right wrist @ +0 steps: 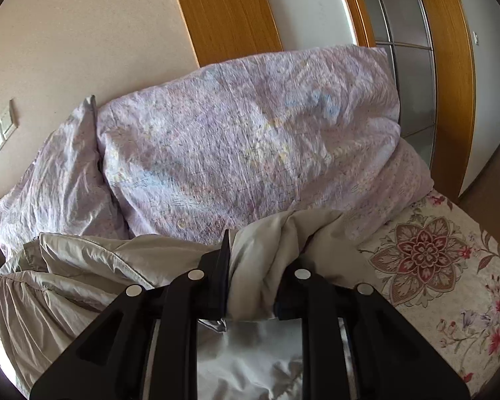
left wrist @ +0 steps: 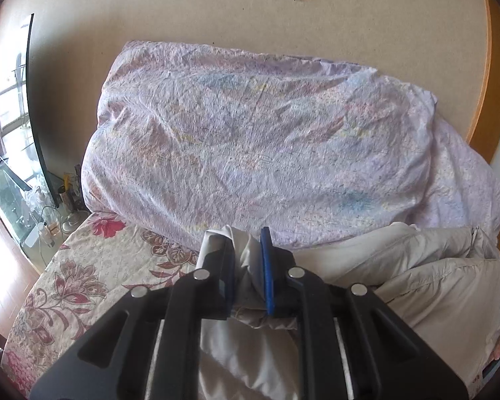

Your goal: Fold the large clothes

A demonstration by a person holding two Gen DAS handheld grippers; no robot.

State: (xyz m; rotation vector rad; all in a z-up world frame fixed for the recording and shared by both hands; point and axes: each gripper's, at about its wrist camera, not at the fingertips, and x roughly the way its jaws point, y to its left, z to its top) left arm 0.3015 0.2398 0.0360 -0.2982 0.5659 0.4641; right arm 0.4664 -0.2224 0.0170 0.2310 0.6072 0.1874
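Observation:
A large beige padded garment lies bunched on the floral bedsheet. My left gripper is shut on a fold of its edge, the cloth squeezed between the blue pads and hanging below them. In the right wrist view the same beige garment spreads to the left, and my right gripper is shut on another thick fold, which covers its right finger. The floral bedsheet shows at the right.
A big lilac quilt is piled against the wall just beyond both grippers, and the quilt fills the middle of the right view. A cluttered glass side table stands left of the bed. Wooden door frames rise at the right.

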